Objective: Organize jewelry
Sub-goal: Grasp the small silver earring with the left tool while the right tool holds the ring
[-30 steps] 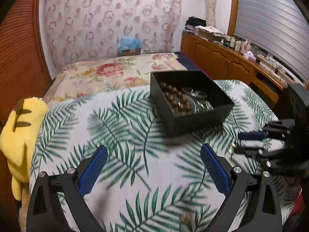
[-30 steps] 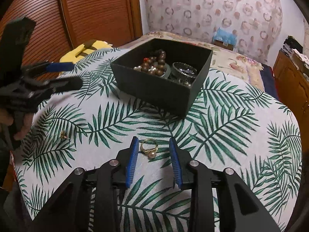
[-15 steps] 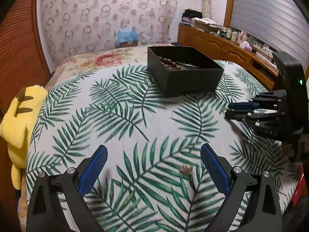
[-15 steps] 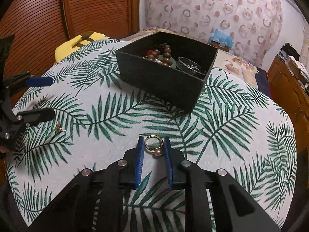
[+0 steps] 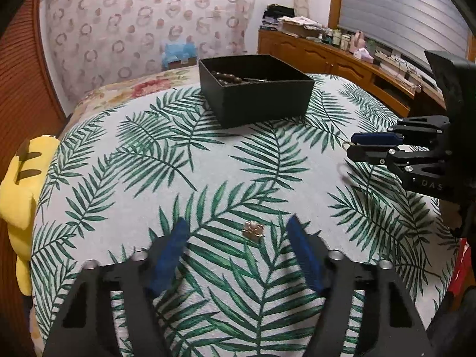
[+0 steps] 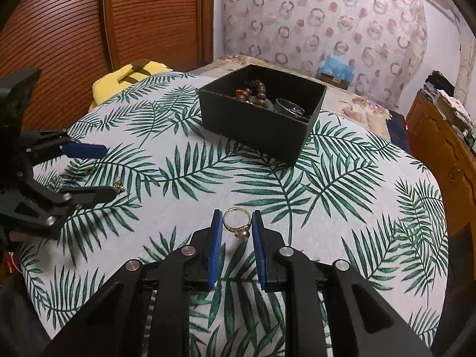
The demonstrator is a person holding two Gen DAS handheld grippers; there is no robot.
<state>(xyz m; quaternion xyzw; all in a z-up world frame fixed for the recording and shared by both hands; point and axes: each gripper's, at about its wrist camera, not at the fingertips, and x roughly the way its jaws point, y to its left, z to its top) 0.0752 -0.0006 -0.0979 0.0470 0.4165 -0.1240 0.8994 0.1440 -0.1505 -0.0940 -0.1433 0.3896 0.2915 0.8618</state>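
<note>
Since a second ago the right gripper (image 6: 237, 226) has closed onto the gold ring (image 6: 237, 222). Left gripper (image 5: 237, 232) spread wide around the earring (image 5: 253, 229). Only the right view shows the box's (image 6: 253, 125) beads.

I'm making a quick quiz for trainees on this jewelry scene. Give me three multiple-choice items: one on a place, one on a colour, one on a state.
1. Where is the gold ring?
A. in the black box
B. between the right gripper fingers
C. on the yellow toy

2. What colour are the finger pads?
A. red
B. white
C. blue

3. How is the left gripper?
A. open around a small earring
B. shut on beads
C. inside the box

Answers: 1 B, the ring sits between the pads. 2 C, blue strips line the fingers. 3 A, pads stand wide apart, earring untouched.
</note>
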